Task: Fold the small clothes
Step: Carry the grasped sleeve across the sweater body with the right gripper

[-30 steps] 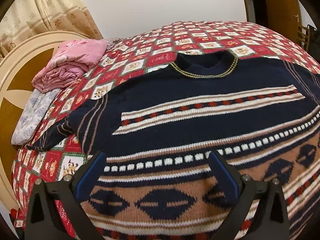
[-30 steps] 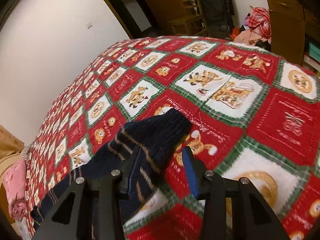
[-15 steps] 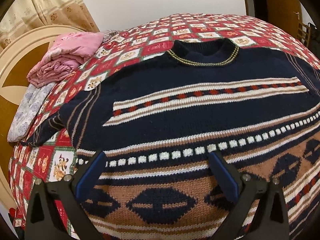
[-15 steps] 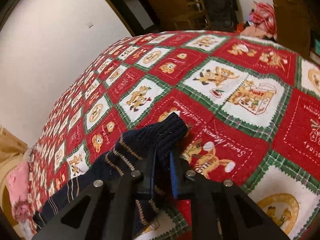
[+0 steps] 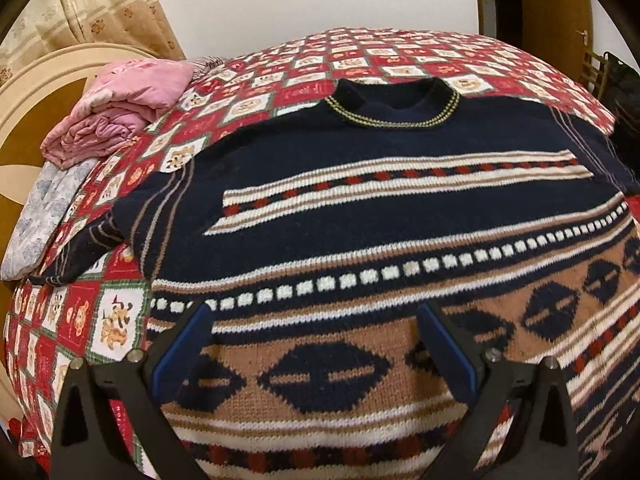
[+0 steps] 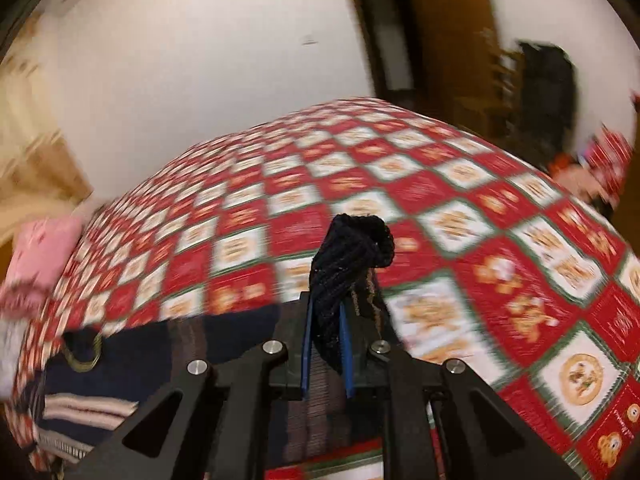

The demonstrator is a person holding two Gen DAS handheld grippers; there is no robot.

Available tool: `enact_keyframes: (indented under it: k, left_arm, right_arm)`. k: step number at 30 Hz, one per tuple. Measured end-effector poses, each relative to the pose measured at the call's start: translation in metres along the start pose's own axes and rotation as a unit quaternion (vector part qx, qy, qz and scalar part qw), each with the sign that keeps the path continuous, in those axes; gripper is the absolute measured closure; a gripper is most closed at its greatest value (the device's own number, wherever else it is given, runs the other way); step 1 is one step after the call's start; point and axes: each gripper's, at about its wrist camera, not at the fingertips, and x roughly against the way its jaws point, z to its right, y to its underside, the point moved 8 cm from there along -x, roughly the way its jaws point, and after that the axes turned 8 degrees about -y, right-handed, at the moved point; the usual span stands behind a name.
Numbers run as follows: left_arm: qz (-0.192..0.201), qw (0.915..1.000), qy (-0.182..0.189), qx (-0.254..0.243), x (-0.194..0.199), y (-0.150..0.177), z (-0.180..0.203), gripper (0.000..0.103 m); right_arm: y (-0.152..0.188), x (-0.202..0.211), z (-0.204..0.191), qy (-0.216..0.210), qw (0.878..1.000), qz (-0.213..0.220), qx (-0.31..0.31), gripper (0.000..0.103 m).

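The right gripper (image 6: 326, 344) has its jaws closed on the dark ribbed cuff (image 6: 352, 248) of a navy sweater sleeve, and the cuff stands up above the blue pads (image 6: 306, 344), bunched and curled over at its top. Behind it spreads the bed's red, white and green checked quilt (image 6: 500, 264), blurred by motion. At lower left the body of the sweater (image 6: 132, 360) lies on the quilt, its striped collar (image 6: 84, 354) and pale bands showing. A pink folded bundle (image 6: 36, 256) sits at the far left edge, with a white wall (image 6: 200, 80) beyond the bed.
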Motion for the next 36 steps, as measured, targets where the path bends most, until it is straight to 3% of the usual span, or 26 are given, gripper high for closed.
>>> enact_keyframes:
  k: [11, 17, 20, 23, 25, 29, 33, 36]
  left_arm:
    - [-0.004, 0.9997, 0.009, 0.021, 0.0, 0.008, -0.022, 0.0]
    - [-0.009, 0.9985, 0.044, 0.03, 0.001, 0.004, -0.023, 0.0]
    - [-0.009, 0.9976, 0.062, 0.029, 0.004, -0.002, -0.018, 0.0]
    - [-0.019, 0.9948, 0.096, 0.029, 0.005, -0.01, -0.005, 0.0]
    - [-0.033, 0.9904, 0.129, 0.038, 0.004, -0.015, 0.007, 0.0]
    - [-0.039, 0.9879, 0.149, 0.024, 0.001, -0.032, 0.046, 0.0]
    - [-0.039, 0.9871, 0.155, 0.011, -0.004, -0.056, 0.087, 0.002]
    - [-0.054, 0.9824, 0.177, 0.023, -0.01, -0.076, 0.115, 0.007]
  right_arm:
    - [0.069, -0.035, -0.2, -0.103, 0.984, -0.07, 0.131, 0.091]
    - [0.134, -0.07, -0.256, -0.131, 0.969, -0.13, 0.164, 0.09]
    - [0.162, -0.082, -0.259, -0.143, 0.961, -0.167, 0.17, 0.082]
    - [0.17, -0.06, -0.258, -0.197, 0.955, -0.156, 0.158, 0.065]
    - [0.166, -0.045, -0.254, -0.228, 0.952, -0.139, 0.15, 0.047]
    - [0.144, -0.019, -0.218, -0.246, 0.957, -0.091, 0.125, 0.045]
    - [0.125, -0.016, -0.161, -0.209, 0.973, -0.051, 0.079, 0.045]
    - [0.124, -0.012, -0.123, -0.204, 0.978, -0.03, 0.032, 0.045]
